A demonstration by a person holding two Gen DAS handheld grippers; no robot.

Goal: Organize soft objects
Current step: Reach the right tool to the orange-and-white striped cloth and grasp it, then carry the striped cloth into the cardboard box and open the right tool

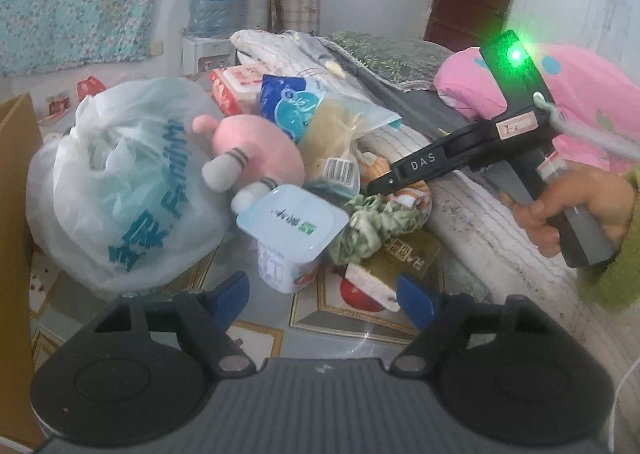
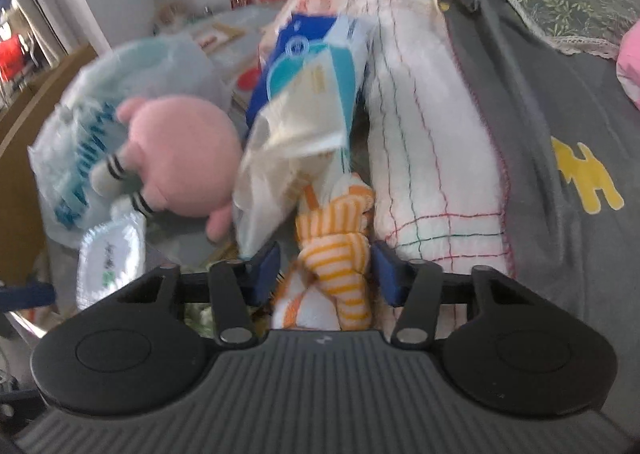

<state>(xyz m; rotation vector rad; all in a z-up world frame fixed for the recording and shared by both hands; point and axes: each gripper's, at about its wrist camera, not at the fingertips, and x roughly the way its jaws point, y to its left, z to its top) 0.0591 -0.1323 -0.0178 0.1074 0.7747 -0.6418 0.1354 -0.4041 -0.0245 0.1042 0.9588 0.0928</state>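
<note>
— On the patterned tabletop [image 1: 352, 314], what lies in the heap?

— A white plastic bag [image 1: 120, 190] with blue lettering sits at the left. A pink plush toy [image 1: 256, 150] leans against it. In front of the toy stands a sealed white cup [image 1: 290, 232], tilted. A green crumpled cloth [image 1: 376, 220] lies just beside the cup. Behind these sit a blue tissue pack [image 1: 292, 102] and a clear packet [image 1: 340, 134] bearing a barcode.

— And the left gripper [image 1: 324, 298]?

— Its blue pads are spread, nothing between them. It hangs just before the cup, apart from it.

— The right gripper [image 2: 326, 272]?

— A hand [image 1: 576, 210] in a green sleeve holds it, pointing down into the pile. In its own view an orange-and-white striped cloth [image 2: 340, 242] stands between the blue pads. The right pad appears to touch the cloth; a gap shows at the left pad. The picture is blurred, so I cannot tell whether it pinches.

— Where does that cloth lie?

— Between the clear packet and a folded white towel [image 2: 424, 142] with coloured stitching, beside a grey garment [image 2: 560, 102].
</note>
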